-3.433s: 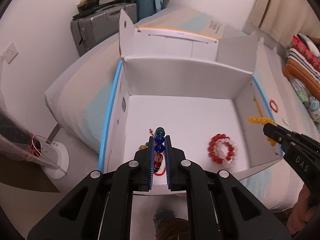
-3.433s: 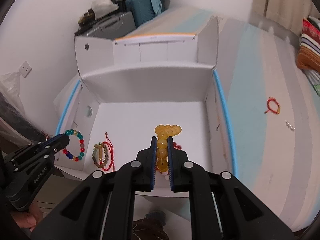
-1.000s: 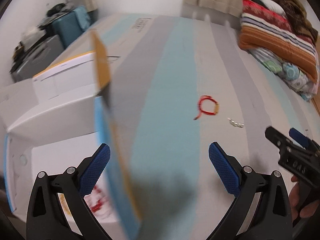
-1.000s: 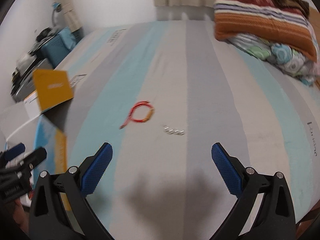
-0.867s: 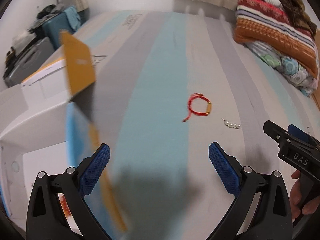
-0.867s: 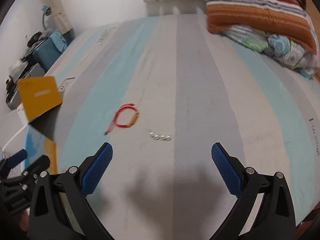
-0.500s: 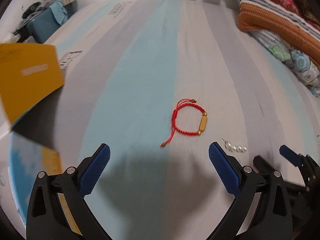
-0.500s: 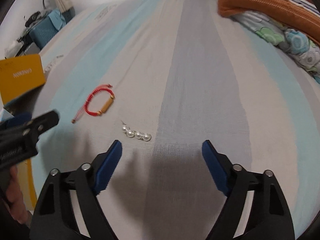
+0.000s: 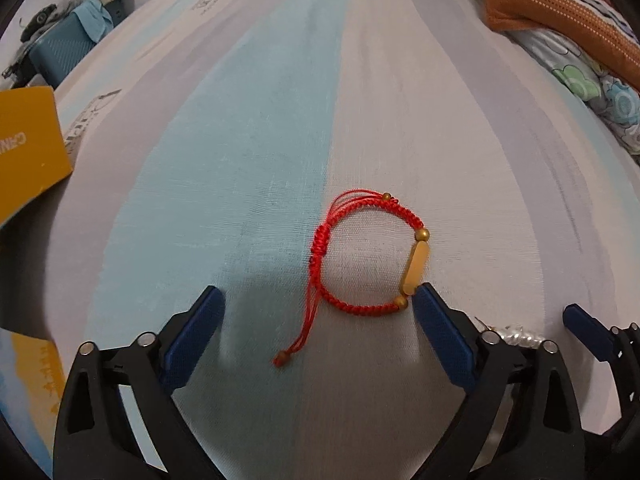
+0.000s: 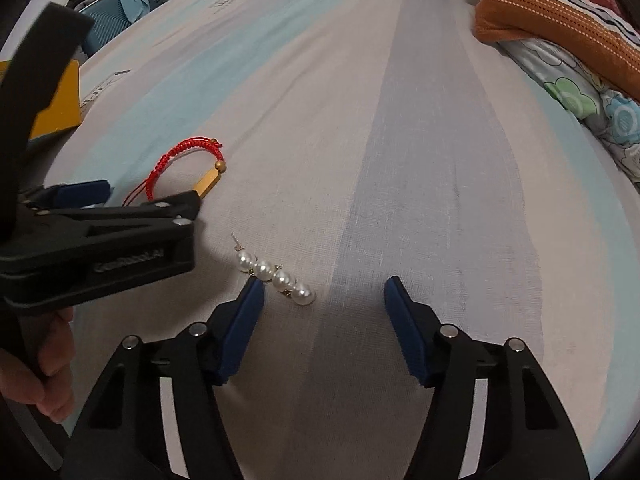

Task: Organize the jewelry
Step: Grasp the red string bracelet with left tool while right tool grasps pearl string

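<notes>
Jewelry left on the bed (image 9: 280, 92) was down to two pieces: a red bracelet (image 9: 366, 254) with a gold bar, and a pearl strand (image 10: 276, 276) just to its right, both flat on the striped sheet. Far left, a yellow box flap (image 9: 28, 148) poked into frame. The left gripper (image 9: 316, 316) was spread wide and empty, hanging over the bracelet with its right pad just beside the gold bar and the loose cord tail lying between the pads. The right gripper (image 10: 324, 300) was also wide and empty, its left pad right next to the pearls, so the strand sat off-center. Honestly the risk looked like that offset: closing there could nudge the pearls sideways or pinch just one end. The thin cord might also slip through, and the soft sheet could bunch into the pads. The two grippers were close enough to bump.
</notes>
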Demonstrator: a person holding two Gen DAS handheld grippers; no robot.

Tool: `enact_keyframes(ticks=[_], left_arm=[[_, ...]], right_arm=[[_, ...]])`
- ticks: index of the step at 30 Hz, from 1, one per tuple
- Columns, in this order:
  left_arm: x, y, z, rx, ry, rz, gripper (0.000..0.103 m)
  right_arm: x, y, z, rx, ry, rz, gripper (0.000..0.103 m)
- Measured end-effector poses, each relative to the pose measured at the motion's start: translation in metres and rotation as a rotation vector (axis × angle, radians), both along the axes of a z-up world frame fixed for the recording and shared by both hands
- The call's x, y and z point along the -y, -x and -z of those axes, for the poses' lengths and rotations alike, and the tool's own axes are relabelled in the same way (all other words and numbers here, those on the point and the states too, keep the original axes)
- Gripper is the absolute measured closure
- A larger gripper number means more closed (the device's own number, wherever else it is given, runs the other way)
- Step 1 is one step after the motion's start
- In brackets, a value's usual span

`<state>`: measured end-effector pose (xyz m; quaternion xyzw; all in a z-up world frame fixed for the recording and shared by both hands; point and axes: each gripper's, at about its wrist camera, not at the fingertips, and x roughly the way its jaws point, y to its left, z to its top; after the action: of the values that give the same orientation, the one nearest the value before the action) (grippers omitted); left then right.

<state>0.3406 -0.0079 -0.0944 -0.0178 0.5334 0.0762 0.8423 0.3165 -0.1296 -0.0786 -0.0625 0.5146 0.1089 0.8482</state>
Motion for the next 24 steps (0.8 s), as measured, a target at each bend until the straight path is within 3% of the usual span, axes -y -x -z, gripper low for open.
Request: enact_keyframes(ticks=[3,5,9,13,16,24], left_arm=[[0.002,0.002,0.001,0.016,-0.004,0.012,0.022],[0.003,0.004,0.000,0.021,-0.001,0.029,0.035],[0.008,0.007,-0.004,0.026,0.002,0.046,0.056],[0.009,0.009,-0.005,0.027,-0.004,0.054,0.078],[0.007,0.011,-0.008,0.031,0.010,0.054,0.087],[0.003,0.023,-0.020,0.054,0.024,0.052,0.090]], right_arm=[[0.000,-0.001,-0.001,-0.005,-0.006,-0.009,0.059],[0.000,-0.003,-0.001,-0.011,-0.009,-0.017,0.076],[0.005,-0.005,-0.003,-0.032,-0.037,-0.005,0.091],[0.014,-0.008,-0.005,-0.067,-0.100,0.022,0.093],[0.019,-0.011,-0.008,-0.083,-0.137,0.039,0.093],[0.037,-0.017,-0.018,-0.118,-0.237,0.083,0.093]])
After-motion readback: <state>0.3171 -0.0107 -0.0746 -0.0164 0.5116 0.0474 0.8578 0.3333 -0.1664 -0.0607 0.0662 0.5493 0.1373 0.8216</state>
